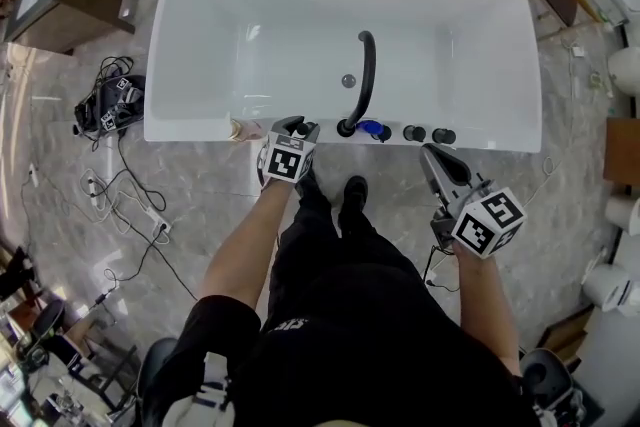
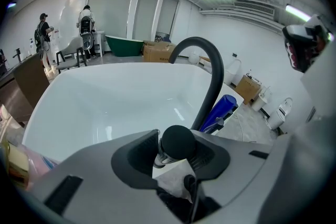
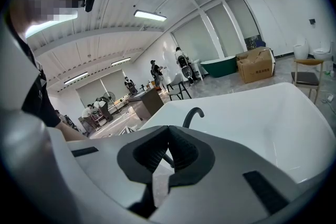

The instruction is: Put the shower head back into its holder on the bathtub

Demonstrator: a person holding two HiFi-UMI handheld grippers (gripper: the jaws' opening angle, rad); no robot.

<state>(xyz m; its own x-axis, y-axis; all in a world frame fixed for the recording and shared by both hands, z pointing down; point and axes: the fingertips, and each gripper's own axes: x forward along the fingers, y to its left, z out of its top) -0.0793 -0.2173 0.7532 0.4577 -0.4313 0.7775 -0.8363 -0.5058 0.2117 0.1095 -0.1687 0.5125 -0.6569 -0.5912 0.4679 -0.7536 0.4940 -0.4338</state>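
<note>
The left gripper (image 2: 177,134) has its jaws wide apart with the round black end of the shower head (image 2: 178,145) between them. It looks cradled rather than squeezed, low at the near rim of the bathtub (image 1: 200,130), likely so it can settle into its holder. The right gripper (image 3: 169,127), jaws together and empty, hangs clear over the floor. The holder itself is hidden beneath the left gripper, and no hose shows.
</note>
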